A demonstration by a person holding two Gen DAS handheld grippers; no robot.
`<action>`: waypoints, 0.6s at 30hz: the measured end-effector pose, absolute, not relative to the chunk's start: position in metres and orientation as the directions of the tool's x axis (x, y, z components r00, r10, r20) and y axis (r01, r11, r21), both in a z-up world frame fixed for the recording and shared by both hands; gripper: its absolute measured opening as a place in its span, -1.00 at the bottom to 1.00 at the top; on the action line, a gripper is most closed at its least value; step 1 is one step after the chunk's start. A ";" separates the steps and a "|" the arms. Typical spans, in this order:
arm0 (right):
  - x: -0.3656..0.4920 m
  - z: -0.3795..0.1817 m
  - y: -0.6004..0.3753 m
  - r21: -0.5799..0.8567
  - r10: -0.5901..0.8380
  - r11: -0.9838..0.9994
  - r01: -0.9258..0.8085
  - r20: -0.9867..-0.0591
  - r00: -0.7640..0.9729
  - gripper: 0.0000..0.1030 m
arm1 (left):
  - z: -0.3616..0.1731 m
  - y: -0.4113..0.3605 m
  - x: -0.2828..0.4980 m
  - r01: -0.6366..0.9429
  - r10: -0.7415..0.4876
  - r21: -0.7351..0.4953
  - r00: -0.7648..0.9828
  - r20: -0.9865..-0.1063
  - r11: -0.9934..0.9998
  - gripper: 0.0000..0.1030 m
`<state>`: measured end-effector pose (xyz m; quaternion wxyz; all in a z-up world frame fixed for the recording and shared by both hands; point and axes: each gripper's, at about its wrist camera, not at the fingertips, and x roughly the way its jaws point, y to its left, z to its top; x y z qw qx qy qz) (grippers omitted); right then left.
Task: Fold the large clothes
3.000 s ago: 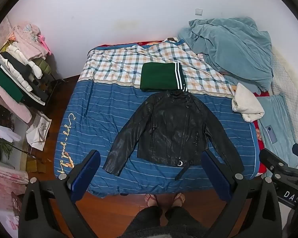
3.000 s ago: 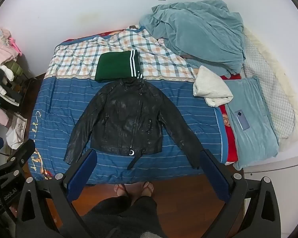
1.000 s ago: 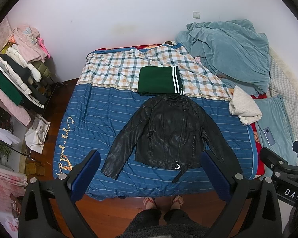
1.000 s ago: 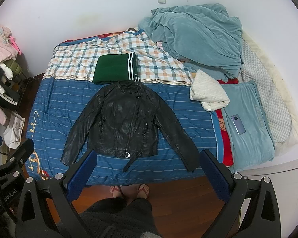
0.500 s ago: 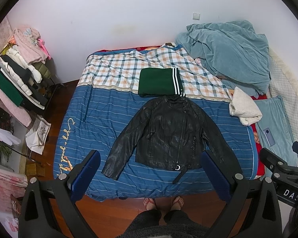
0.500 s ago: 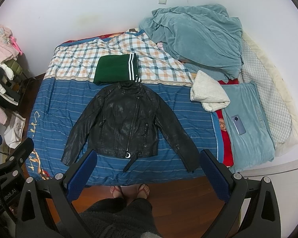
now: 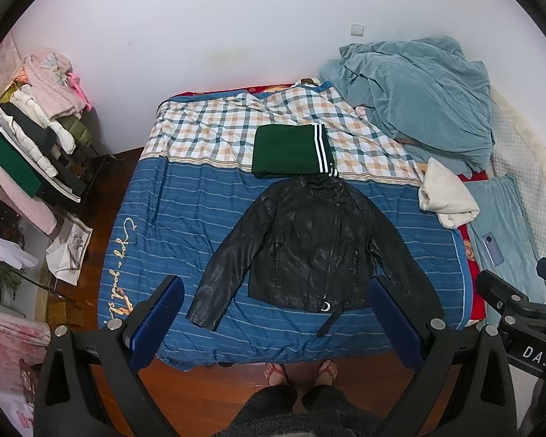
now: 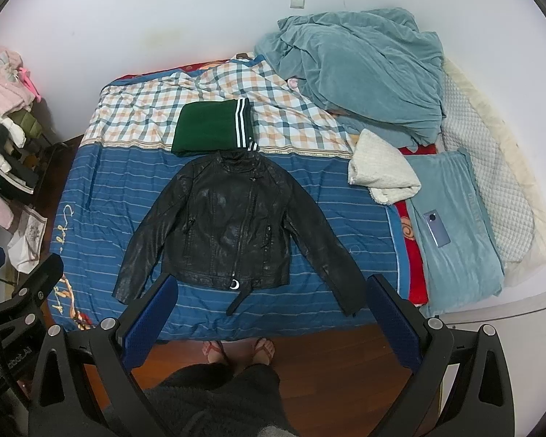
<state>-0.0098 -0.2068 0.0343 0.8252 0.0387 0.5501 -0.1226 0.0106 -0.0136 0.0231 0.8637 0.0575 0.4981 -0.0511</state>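
Observation:
A black leather jacket (image 7: 309,244) lies flat and face up on the blue striped bed cover (image 7: 185,215), sleeves spread outward; it also shows in the right wrist view (image 8: 229,225). A folded green garment with white stripes (image 7: 291,149) lies just beyond its collar, also seen from the right wrist (image 8: 211,127). My left gripper (image 7: 276,313) is open and empty, held high above the bed's near edge. My right gripper (image 8: 269,309) is open and empty at the same height.
A rumpled teal blanket (image 7: 418,91) and a white folded cloth (image 7: 447,196) lie at the bed's right. A phone (image 8: 436,227) rests on a teal pillow (image 8: 455,255). A clothes rack (image 7: 29,138) stands left. My feet (image 7: 298,371) stand on the wood floor.
Both grippers have shifted slightly, so the bed and jacket sit a little differently in view. The jacket itself has not moved and both grippers stay open.

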 end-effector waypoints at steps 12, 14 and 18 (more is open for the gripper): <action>-0.014 0.009 -0.208 0.038 -0.107 0.944 0.328 -0.904 0.413 1.00 | -0.012 0.003 0.037 0.106 0.011 0.087 0.572 -0.820 0.991 1.00; -0.011 -0.010 -0.220 0.110 -0.061 0.920 0.377 -0.908 0.414 1.00 | -0.027 0.009 0.049 0.102 0.014 0.087 0.567 -0.823 0.991 1.00; -0.009 -0.058 -0.244 0.134 -0.074 0.862 0.488 -0.921 0.383 0.56 | -0.073 0.014 0.078 0.087 0.046 0.109 0.530 -0.847 0.990 1.00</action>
